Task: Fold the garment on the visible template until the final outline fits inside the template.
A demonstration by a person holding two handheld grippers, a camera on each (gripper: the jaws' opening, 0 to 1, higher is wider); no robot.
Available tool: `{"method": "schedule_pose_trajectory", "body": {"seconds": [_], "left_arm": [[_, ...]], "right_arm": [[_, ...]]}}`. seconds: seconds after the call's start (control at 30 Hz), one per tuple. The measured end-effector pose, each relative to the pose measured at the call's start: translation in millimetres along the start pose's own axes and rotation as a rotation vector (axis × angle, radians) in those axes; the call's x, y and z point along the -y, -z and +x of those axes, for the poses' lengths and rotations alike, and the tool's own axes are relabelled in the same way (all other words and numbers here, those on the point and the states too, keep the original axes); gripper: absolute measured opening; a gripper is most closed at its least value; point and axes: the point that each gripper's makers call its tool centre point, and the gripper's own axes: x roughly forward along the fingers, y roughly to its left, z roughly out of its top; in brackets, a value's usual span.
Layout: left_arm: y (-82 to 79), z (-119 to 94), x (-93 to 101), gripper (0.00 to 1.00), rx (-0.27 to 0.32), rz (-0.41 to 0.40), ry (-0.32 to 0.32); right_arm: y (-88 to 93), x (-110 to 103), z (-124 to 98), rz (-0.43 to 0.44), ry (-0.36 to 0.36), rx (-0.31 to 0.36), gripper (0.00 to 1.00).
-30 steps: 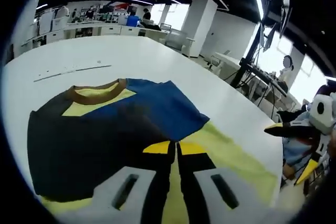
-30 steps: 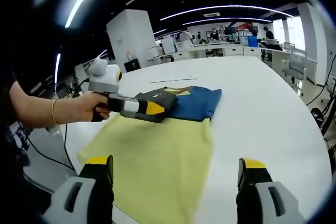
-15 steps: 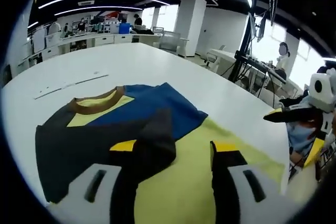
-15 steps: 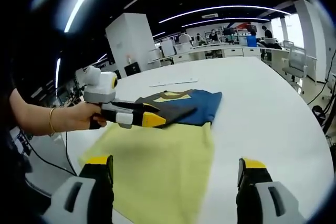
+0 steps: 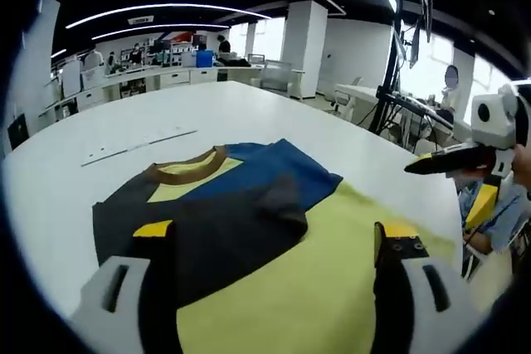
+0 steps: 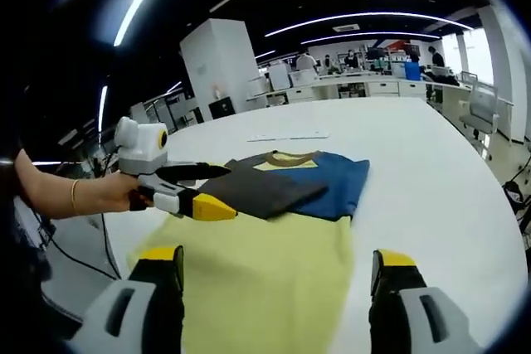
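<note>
The colour-block T-shirt point(image 5: 249, 230) is lying flat on the white worktop point(image 5: 166, 113), its dark grey sleeve folded in over the blue and yellow body, while the near yellow hem is running out of the left gripper view behind the jaws. The left tool point(image 5: 274, 242) is hovering over it with jaws spread wide, grasping nothing. The right tool point(image 6: 278, 267) is hanging released above the yellow part, and no template outline is discernible.
</note>
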Motion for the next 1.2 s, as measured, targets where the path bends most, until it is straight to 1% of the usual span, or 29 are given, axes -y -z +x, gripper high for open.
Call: {"method": "schedule_pose_trajectory", "body": {"seconds": [0.17,0.3,0.4,0.47,0.53,0.63,0.7,0.83,1.0,1.07,1.2], "left_arm": [[1.1,-16.6,-12.6,0.99,-0.002,0.011,-0.026],[3.2,-29.6,-21.8,0.99,0.002,-0.004,-0.050],[6.6,-41.5,-28.1,0.99,0.002,-0.012,-0.071],[10.0,-48.1,-30.9,0.99,-0.004,-0.010,-0.077],[12.9,-54.8,-33.7,0.99,-0.007,-0.004,-0.086],[15.8,-61.8,-36.8,0.99,-0.007,0.005,-0.093],[18.9,-66.4,-40.7,0.99,-0.012,0.015,-0.102],[24.2,-78.4,-47.3,0.99,-0.010,0.005,-0.118],[30.1,-91.9,-49.7,0.99,-0.012,0.005,-0.127],[31.9,-97.5,-51.3,0.99,-0.011,0.004,-0.135],[35.2,-106.0,-56.6,0.99,-0.005,-0.012,-0.152]], "right_arm": [[-9.1,-3.5,13.6,0.002,-0.029,0.003,0.91],[-12.8,-9.1,24.9,-0.026,-0.047,-0.017,0.88],[-16.4,-12.5,33.2,-0.036,-0.063,-0.020,0.87],[-17.6,-15.3,38.3,-0.044,-0.075,-0.023,0.85],[-18.0,-18.9,44.5,-0.072,-0.088,-0.039,0.85],[-20.1,-20.8,53.6,-0.109,-0.090,-0.054,0.80],[-22.3,-20.7,58.9,-0.113,-0.089,-0.056,0.77],[-24.2,-20.9,68.3,-0.123,-0.086,-0.065,0.70],[-27.4,-21.7,81.1,-0.144,-0.082,-0.069,0.58],[-28.9,-19.2,87.1,-0.189,-0.060,-0.074,0.53],[-33.0,-19.2,100.1,-0.184,-0.059,-0.071,0.44]]}}
